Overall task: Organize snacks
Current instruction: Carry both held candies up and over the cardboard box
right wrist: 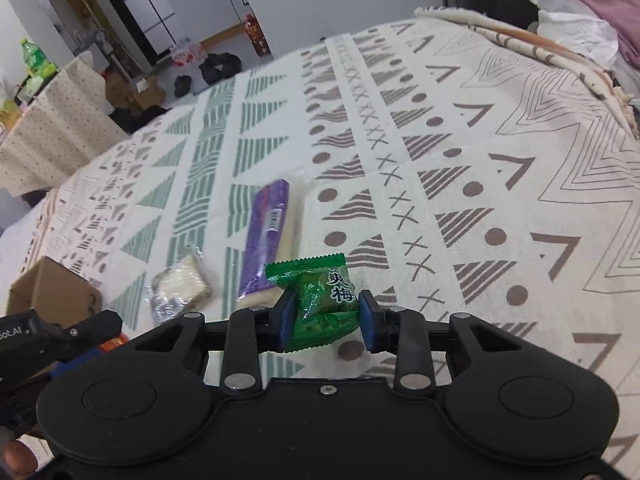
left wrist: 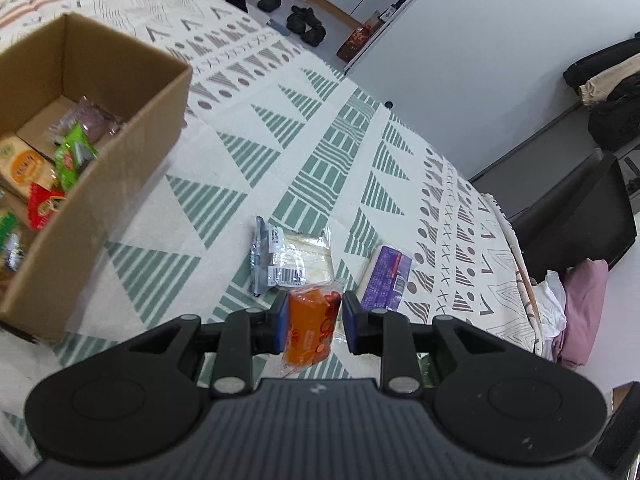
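Observation:
My left gripper (left wrist: 314, 320) is shut on an orange snack packet (left wrist: 311, 326), held just above the patterned cloth. Ahead of it lie a clear-wrapped sandwich packet (left wrist: 292, 258) and a purple-wrapped snack (left wrist: 386, 276). A cardboard box (left wrist: 120, 184) with several snacks inside stands at the left. My right gripper (right wrist: 326, 320) holds a green plum candy packet (right wrist: 324, 304) between its jaws. Beyond it lie the purple snack (right wrist: 268, 236) and the sandwich packet (right wrist: 180, 286). The box corner (right wrist: 52, 292) and the left gripper (right wrist: 60, 336) show at the lower left of the right wrist view.
The patterned cloth (left wrist: 320, 152) covers the table. Its right edge drops off near a black chair (left wrist: 580, 216) and pink and white clothes (left wrist: 576, 316). Black bags (left wrist: 306, 24) lie on the floor beyond the far edge.

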Demonstrator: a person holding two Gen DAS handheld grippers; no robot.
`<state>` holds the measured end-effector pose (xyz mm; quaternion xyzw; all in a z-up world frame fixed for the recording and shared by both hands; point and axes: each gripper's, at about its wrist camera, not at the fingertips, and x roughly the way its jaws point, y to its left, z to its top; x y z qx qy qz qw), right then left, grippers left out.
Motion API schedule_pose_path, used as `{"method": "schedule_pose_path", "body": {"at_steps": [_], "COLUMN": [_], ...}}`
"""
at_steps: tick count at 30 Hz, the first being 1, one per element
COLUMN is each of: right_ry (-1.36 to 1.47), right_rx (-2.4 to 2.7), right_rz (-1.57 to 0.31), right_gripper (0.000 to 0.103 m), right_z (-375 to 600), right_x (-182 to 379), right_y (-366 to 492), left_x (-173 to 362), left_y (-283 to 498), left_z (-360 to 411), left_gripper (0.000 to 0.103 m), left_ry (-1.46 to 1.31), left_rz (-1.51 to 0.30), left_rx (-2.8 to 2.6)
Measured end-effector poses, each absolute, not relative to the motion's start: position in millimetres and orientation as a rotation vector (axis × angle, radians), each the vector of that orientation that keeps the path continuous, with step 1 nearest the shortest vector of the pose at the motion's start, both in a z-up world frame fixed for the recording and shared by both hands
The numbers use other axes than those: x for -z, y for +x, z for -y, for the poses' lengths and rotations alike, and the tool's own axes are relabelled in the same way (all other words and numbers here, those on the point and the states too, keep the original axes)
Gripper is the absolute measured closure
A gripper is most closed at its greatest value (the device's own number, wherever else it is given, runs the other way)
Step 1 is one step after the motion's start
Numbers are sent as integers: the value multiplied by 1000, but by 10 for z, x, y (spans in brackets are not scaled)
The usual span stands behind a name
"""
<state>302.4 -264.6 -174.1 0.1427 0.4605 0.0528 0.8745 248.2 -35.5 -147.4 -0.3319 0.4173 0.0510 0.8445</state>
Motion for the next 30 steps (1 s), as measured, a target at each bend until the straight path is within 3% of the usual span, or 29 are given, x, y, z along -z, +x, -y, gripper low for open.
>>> {"method": "schedule_pose_path", "body": {"at_steps": [10,30], "right_ry": [477,472], "right_rx": [-166,-318], "right_rz": [-892,-806], "right_gripper": [71,71], "right_z": [2702,1983], "right_x": [1480,1019], "right_y": [2739,2404], "left_x": [1147,773], "left_y": [2266,2044], "left_z": [103,-530], "left_gripper": [77,77], "left_ry": [-667,-683], "left_rz": [-793,-660], "left_rx": [-114,-192]}}
